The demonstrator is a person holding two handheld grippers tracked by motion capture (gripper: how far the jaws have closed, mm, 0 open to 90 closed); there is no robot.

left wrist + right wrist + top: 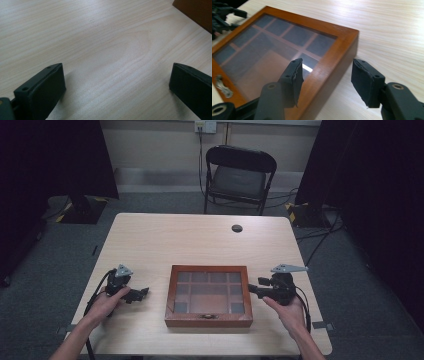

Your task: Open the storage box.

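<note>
The wooden box [208, 296] with its glass lid lies shut near my edge of the tabletop [200, 237], between my two hands. My right gripper view adds a small metal clasp [222, 86] on the front rim and dividers under the glass. My right gripper [325, 80] is released, jaws straddling the box's right edge without touching. My left gripper [116, 87] gapes wide over bare wood, one box corner at its view's far edge. A folding chair [239, 177] stands beyond.
</note>
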